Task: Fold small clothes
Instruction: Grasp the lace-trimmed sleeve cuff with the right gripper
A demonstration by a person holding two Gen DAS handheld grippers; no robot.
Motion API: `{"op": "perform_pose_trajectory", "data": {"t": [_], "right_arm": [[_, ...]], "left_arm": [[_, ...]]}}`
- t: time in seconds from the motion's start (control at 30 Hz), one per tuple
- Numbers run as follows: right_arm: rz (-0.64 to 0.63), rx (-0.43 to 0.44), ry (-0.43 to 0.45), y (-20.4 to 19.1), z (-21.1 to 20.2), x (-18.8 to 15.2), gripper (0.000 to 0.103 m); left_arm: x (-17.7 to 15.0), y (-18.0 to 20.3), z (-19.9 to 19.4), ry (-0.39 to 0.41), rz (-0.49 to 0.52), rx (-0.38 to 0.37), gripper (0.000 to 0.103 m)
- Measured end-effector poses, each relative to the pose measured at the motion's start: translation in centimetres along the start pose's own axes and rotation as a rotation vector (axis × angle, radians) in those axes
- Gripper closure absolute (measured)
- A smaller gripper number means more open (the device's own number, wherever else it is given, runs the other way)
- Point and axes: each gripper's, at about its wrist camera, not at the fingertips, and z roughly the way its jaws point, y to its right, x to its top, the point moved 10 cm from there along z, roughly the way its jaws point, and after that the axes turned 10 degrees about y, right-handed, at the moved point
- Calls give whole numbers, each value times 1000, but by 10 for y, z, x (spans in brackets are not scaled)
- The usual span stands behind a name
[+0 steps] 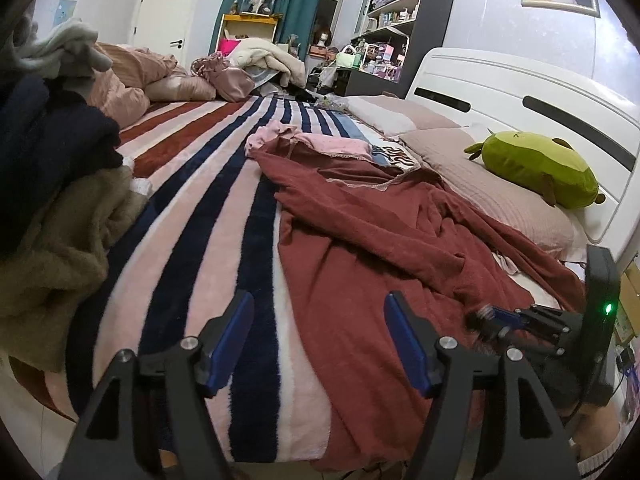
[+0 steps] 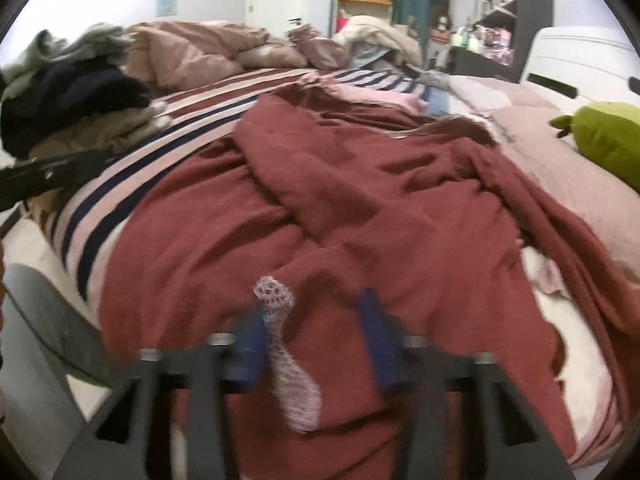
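- On the bed's striped blanket, right half: dark red garment lies spread and rumpled, one part reaching toward the pillows, near hem hanging at the bed edge.
- Handling, as judgement: soft brushed knit, limp, light to medium weight, no stiffness; it will drape and drag, not slide cleanly, on the fuzzy blanket. Not fragile, but the lace trim could snag.
- Where to grab: hem corners or the lace-edged border near the bed edge; a pinch mid-panel would just bunch it.
- Left hand-held gripper: released, blue pads wide apart, nothing between them, hovering over the blanket/garment boundary.
- Right hand-held gripper: pads apart, with the lace strip and red cloth lying between them; frame is blurred, so cannot tell whether it is pinching the cloth or just over it.
- Left wrist view only: sharp look at the far end, with a pink lace-edged piece at the top of the garment, full green plush toy on the pillows, white headboard, shelves, and the right hand-held gripper's body with a green light at lower right.
- Right wrist view only: close look at the lace trim at the near hem, and a small pale cloth peeking beside the garment's right edge.
- Both views: clothes pile of dark navy and tan pieces at the left edge of the bed, well apart from the red garment.
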Motion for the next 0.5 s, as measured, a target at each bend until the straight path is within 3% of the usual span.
{"op": "perform_pose_trajectory", "data": {"t": [0.03, 0.27, 0.5], "right_arm": [[18, -12, 9, 4, -2, 2, 98], [172, -103, 111, 70, -38, 11, 100], [308, -179, 124, 132, -68, -6, 101]], "left_arm": [[0, 0, 0, 1, 0, 0, 39], [-2, 7, 10, -19, 23, 5, 39], [-26, 6, 43, -114, 50, 54, 39]]}}
